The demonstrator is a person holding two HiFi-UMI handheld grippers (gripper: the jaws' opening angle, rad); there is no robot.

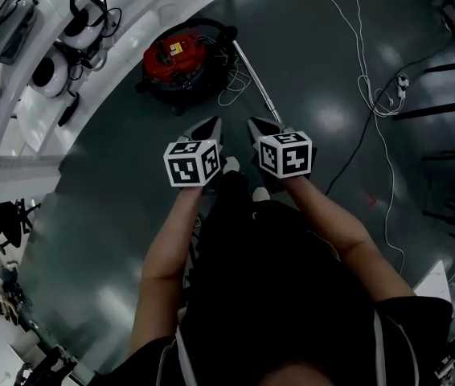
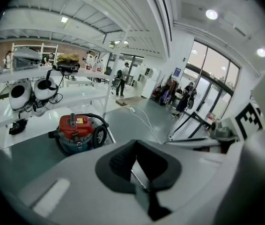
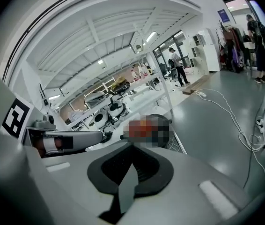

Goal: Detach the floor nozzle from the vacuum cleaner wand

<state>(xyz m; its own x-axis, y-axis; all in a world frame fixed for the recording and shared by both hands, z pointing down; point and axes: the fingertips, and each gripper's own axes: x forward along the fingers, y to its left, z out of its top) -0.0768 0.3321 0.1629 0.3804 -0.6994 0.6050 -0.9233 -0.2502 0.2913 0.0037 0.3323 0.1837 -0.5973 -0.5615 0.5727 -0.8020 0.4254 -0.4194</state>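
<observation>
Head view: my left gripper (image 1: pixel 209 125) and right gripper (image 1: pixel 258 127) are held side by side, pale hard shells with dark pointed tips, each carrying a cube with square markers. Ahead of both sits the vacuum cleaner (image 1: pixel 175 59), a squat round canister, red on top, with a ribbed black hose (image 1: pixel 203 26) looped round its far side. Its wand (image 1: pixel 256 83), a thin bright metal tube, runs from the canister down to the right gripper's tip. The wand's near end is covered there, so I cannot make out the floor nozzle. The floor (image 1: pixel 324 39) is smooth, dark and glossy, open to the right of the right gripper until a white cable (image 1: pixel 364 79) snakes across it. To the left, a curved white counter (image 1: pixel 123 22) edges the free floor.

Left gripper view: the black ribbed pads are clenched together on nothing. The canister lies ahead and left, with the other gripper at the right edge.

Right gripper view: this gripper is likewise clenched and empty. The canister is straight ahead, with open floor to the right.
</observation>
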